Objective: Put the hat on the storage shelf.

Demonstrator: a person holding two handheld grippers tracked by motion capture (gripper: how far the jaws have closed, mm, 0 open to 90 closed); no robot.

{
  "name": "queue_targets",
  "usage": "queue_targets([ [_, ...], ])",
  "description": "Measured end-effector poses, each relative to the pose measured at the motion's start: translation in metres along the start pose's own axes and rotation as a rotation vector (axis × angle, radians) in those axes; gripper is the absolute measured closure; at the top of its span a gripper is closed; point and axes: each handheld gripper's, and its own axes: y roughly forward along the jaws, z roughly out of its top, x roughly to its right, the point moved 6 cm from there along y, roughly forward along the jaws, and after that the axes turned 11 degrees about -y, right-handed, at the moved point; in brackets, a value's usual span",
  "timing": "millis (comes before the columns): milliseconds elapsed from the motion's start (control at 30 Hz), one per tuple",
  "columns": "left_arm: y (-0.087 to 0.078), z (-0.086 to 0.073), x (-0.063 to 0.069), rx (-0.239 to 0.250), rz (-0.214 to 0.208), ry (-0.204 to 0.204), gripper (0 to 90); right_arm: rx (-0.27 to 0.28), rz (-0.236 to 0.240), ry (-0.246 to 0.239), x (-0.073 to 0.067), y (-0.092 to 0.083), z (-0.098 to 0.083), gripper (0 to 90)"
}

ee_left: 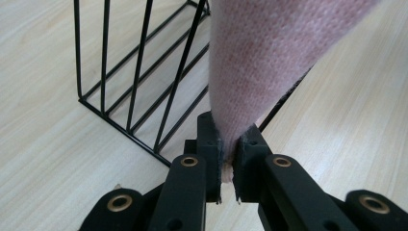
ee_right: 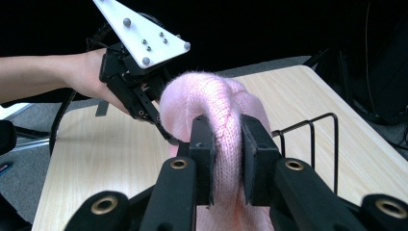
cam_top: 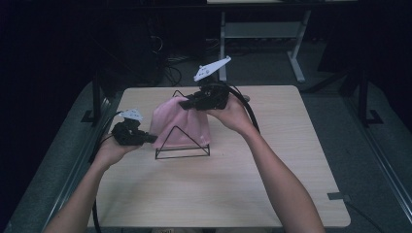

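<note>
Pink knitted cloth (cam_top: pixel 180 121) draped over black wire rack (cam_top: pixel 182 145), at about 10 o'clock from tabletop (cam_top: pixel 233 189) centre, well clear of every edge. Left gripper (cam_top: pixel 145 138) at cloth's 9 o'clock, jaws clenched on a lower fold; seen close in left gripper view, cloth (ee_left: pixel 269 62) pinched tight between black pads, rack wires (ee_left: pixel 139 86) just beside. Right gripper (cam_top: pixel 187 103) at cloth's 12 o'clock, jaws grasping a bunched ridge of cloth (ee_right: pixel 226 120) atop the rack. Knit fuzzy, soft, ribbed. Rack thin, rigid, triangular in profile. Pale woodgrain tabletop, rounded corners, wide bare stretch from 3 to 6 o'clock.
</note>
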Motion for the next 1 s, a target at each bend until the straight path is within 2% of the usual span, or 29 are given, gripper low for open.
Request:
queue_targets([
  [33, 0.001, -0.001, -0.001, -0.011, 0.005, 0.008, 83.0, -0.003, 0.001, 0.001, 0.0, 0.001, -0.001, 76.7],
  [133, 0.005, -0.003, 0.0, -0.012, 0.004, -0.005, 82.9, -0.007, 0.005, -0.003, 0.0, 0.003, -0.003, 76.6],
  [433, 0.011, -0.007, -0.003, -0.06, 0.027, 0.015, 82.9, -0.027, 0.021, 0.0, -0.003, 0.01, -0.01, 76.3],
  [1000, 0.025, -0.02, -0.008, -0.085, 0.03, -0.01, 82.8, -0.071, 0.055, 0.004, -0.007, 0.022, -0.025, 74.4],
])
